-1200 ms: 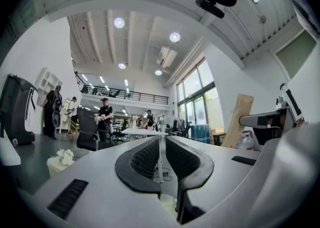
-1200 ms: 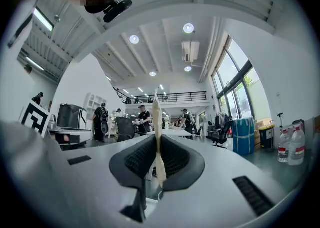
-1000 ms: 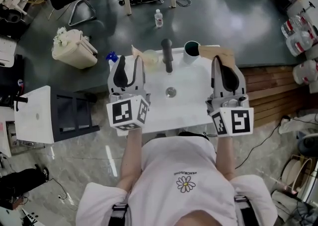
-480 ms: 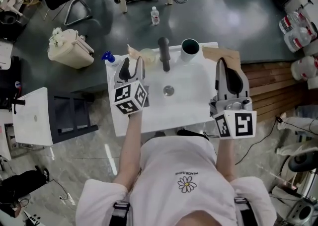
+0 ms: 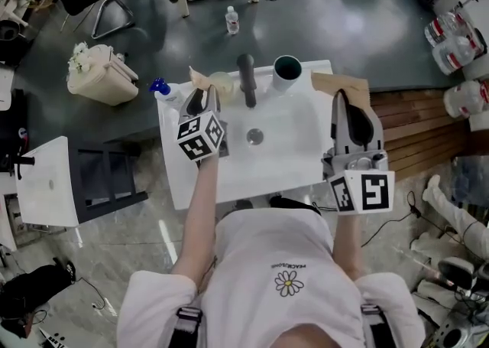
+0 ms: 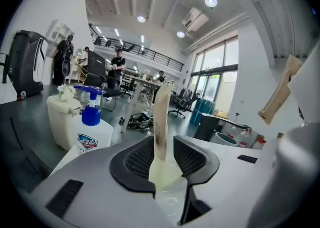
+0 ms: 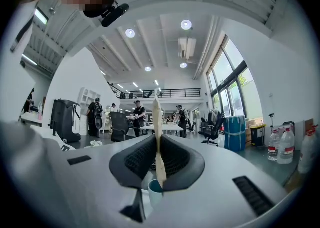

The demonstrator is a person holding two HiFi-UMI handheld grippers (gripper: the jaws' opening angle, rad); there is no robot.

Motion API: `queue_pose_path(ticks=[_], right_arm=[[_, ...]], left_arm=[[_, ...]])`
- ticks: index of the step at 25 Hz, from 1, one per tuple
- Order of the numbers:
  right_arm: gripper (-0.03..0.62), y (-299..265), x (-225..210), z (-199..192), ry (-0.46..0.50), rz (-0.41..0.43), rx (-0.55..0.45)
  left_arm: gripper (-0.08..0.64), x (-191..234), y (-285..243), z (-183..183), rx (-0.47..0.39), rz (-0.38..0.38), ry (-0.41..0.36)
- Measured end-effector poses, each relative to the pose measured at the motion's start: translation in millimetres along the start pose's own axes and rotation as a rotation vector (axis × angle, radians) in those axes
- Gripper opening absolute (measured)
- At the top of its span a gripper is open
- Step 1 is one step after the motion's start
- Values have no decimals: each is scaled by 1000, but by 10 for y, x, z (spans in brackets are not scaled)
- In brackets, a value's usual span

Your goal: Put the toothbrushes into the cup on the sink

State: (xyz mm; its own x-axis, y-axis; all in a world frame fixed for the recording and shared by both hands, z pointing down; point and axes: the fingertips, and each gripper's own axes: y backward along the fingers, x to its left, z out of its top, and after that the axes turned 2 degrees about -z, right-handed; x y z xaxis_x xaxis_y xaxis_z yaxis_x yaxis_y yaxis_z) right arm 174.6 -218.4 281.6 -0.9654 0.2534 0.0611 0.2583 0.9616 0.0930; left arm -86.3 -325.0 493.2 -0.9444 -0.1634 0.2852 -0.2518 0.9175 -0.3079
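A white cup (image 5: 287, 71) with a dark inside stands at the back of the white sink (image 5: 229, 178), right of the dark faucet (image 5: 246, 79). My left gripper (image 5: 202, 102) reaches to the sink's back left corner. There a tan paper-wrapped toothbrush (image 6: 161, 122) stands upright between its jaws, which are closing, with a thin gap still showing at the right pad. My right gripper (image 5: 349, 103) hovers over the sink's right edge, shut on a second paper-wrapped toothbrush (image 7: 157, 127). In the right gripper view the cup (image 7: 155, 191) shows just below the jaws.
A pale yellow dish (image 5: 221, 82) sits beside the faucet. A soap pump bottle (image 6: 92, 134) with a blue top stands at the sink's left corner. On the floor are a cream bin (image 5: 95, 75), a water bottle (image 5: 231, 21) and a white shelf unit (image 5: 50, 182).
My left gripper has moved forward to the sink's back left corner, around the standing wrapped toothbrush. The right gripper has stayed put with its toothbrush.
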Motion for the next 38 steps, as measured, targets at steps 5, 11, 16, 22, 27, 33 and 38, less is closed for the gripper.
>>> queue_pose_path(ticks=[5,11,16,22,27,33,38], right_arm=[[31,14,-27,-18,3,-6,10],[31,0,-16,-28,3,-4,12],[31,-11,-8,-34,8,6,20],[31,-16,1,-7,6,13,15],[31,-22,29,57,11,25,-3],[30,-38,87,126,6,46,-29],[31,-42,131,170,6,63,-49]], left_arm=[[94,13,-34,-15,7,5,-13],[61,24,-25,-26,15,14,-38],[48,-28,-11,-12,18,7,-32],[39,-98,50,129,-8,8,-74],[37,-148,170,298,-40,6,-117],[35,-252,383,582,-103,0,-162],[34,-512,672,1080,-224,-21,-235]])
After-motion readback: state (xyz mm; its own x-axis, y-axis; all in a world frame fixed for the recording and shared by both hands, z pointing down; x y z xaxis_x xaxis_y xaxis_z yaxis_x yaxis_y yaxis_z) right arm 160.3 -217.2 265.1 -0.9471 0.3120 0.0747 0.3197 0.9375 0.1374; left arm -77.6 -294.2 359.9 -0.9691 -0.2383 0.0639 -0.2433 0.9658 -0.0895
